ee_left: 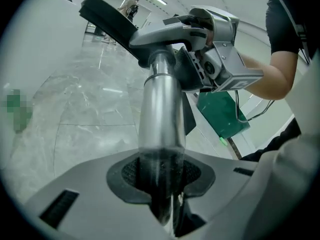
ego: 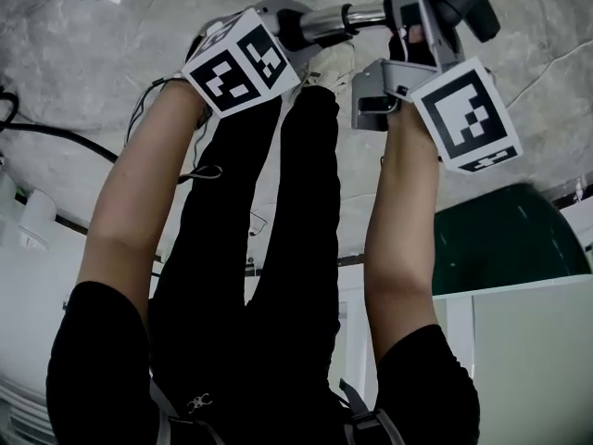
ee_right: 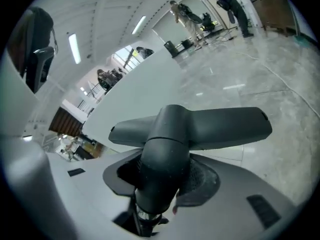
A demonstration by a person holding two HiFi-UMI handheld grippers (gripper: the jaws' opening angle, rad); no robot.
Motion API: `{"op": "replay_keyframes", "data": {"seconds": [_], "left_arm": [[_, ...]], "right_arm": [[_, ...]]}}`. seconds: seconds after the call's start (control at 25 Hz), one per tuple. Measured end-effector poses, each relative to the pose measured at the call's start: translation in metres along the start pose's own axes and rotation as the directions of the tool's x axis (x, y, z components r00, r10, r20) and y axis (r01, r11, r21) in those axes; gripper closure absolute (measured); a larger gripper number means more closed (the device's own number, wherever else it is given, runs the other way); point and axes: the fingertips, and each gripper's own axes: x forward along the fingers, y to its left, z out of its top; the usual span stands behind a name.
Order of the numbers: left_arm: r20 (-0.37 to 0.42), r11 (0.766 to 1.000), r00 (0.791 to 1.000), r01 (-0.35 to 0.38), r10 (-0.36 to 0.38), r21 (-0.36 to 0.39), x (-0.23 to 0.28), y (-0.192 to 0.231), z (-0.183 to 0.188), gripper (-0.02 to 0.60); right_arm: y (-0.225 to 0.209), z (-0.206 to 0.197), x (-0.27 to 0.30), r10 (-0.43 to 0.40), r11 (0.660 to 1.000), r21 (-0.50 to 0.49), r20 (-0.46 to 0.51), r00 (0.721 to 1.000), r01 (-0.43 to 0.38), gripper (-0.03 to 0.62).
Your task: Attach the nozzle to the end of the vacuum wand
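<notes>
Two grippers are in use, both held up in front of the person over a grey marbled floor [ego: 83, 54].

Left gripper [ee_left: 161, 184]: jaws clenched on the wand [ee_left: 159, 109], a bright metal tube seated in the ribbed black pads and running straight away from the camera.

Right gripper [ee_right: 159, 181]: jaws clenched on the neck of the nozzle [ee_right: 200, 126], a dark T-shaped head whose flat bar lies crosswise beyond the jaws.

Position of the parts: in the left gripper view the far end of the wand enters the grey collar of the nozzle, and the right gripper sits just beside that joint, on its right. In the head view the wand lies nearly level between the two grippers at the top of the frame, and the nozzle projects past the right gripper toward the upper right corner. A sliver of metal shows beneath the nozzle's neck in the right gripper view. Whether the joint is fully seated cannot be told.

Each gripper carries a cube with black-and-white square markers: the left cube [ego: 243, 61] and the right cube [ego: 466, 111], each just above its forearm.

Surroundings: black trousers [ego: 278, 248] between the forearms; a black cable [ego: 56, 133] on the floor at far left; a dark green object [ego: 505, 239] at right, well apart from the grippers; a white panel [ego: 528, 360] at lower right.
</notes>
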Motion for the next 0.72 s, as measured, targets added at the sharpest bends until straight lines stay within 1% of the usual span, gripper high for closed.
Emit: {"op": "replay_keyframes", "data": {"seconds": [0.08, 0.16, 0.2, 0.28, 0.32, 0.4, 0.52, 0.6, 0.72], "left_arm": [[-0.012, 1.0, 1.0, 0.005, -0.006, -0.013, 0.006, 0.001, -0.004, 0.46], [-0.023, 1.0, 1.0, 0.019, -0.02, -0.016, 0.012, 0.004, -0.007, 0.46], [-0.03, 0.999, 0.999, 0.03, -0.03, -0.009, 0.014, 0.005, -0.008, 0.459], [-0.051, 0.999, 0.998, 0.049, -0.048, 0.022, 0.017, 0.007, -0.009, 0.457], [-0.065, 0.998, 0.997, 0.054, -0.051, 0.043, 0.019, 0.007, -0.01, 0.457], [-0.089, 0.995, 0.995, 0.053, -0.046, 0.08, 0.023, 0.009, -0.012, 0.454], [-0.092, 0.995, 0.995, 0.04, -0.031, 0.09, 0.029, 0.015, -0.01, 0.454], [-0.082, 0.996, 0.996, 0.038, -0.032, 0.075, 0.031, 0.017, -0.009, 0.454], [-0.09, 0.996, 0.995, 0.053, -0.046, 0.075, 0.038, 0.017, -0.014, 0.456]], "right_arm": [[0.006, -0.002, 0.004, 0.072, 0.996, -0.041, -0.032, 0.997, -0.073, 0.41], [0.012, -0.004, 0.005, 0.12, 0.989, -0.082, -0.045, 0.992, -0.123, 0.411], [0.015, -0.006, 0.004, 0.142, 0.985, -0.093, -0.045, 0.989, -0.146, 0.411], [0.019, -0.011, 0.001, 0.181, 0.98, -0.081, -0.039, 0.983, -0.184, 0.405], [0.018, -0.013, -0.002, 0.182, 0.981, -0.066, -0.038, 0.983, -0.184, 0.39], [0.01, -0.016, -0.01, 0.141, 0.989, -0.046, -0.034, 0.989, -0.142, 0.367], [-0.002, -0.016, -0.031, 0.07, 0.997, -0.043, -0.017, 0.997, -0.071, 0.364], [-0.004, -0.014, -0.044, 0.07, 0.996, -0.057, -0.006, 0.998, -0.07, 0.364], [-0.008, -0.01, -0.044, 0.104, 0.993, -0.053, -0.01, 0.995, -0.104, 0.365]]}}
